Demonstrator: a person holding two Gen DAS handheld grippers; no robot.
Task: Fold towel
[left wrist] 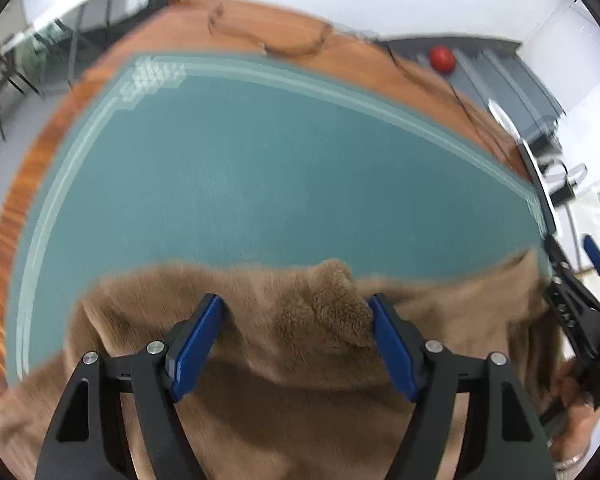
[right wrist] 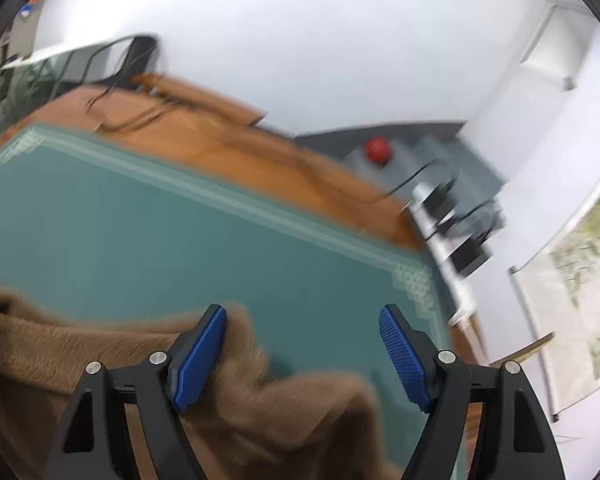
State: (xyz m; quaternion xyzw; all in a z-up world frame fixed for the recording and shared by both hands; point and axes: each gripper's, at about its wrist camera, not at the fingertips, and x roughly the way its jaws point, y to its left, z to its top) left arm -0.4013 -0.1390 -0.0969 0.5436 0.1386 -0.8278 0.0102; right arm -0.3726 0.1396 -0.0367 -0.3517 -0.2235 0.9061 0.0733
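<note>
Left gripper (left wrist: pixel 296 330) first: its jaws stand wide, and the brown towel (left wrist: pixel 300 320) lies under and between them. A raised fuzzy fold of the towel pokes up inside the gap, close by the right-side blue pad (left wrist: pixel 394 344), but the pads are not pressing on it, so nothing is held. No earlier view here, so just the stance: wide and empty.

Over on the right gripper (right wrist: pixel 302 344), the jaws are spread wide too. The towel (right wrist: pixel 228 392) bunches against the left-side blue pad (right wrist: pixel 200 356) and runs beneath the gap; the right-side pad sits clear over the green mat (right wrist: pixel 180 248). No grip there either.

Just past both sets of jaws, the towel's far edge gives way to the green mat with its pale border lines. From the left wrist view, the right gripper (left wrist: pixel 584 308) shows off to the right of the jaws, at the towel's edge, with a hand (left wrist: pixel 572 396) on its handle.

Further out, beyond the mat, the wooden surface (left wrist: pixel 284 28) carries loose cables. Farther still, past the surface's edge, a red ball (left wrist: pixel 443 58) rests on grey furniture. Everything is motion-blurred.
</note>
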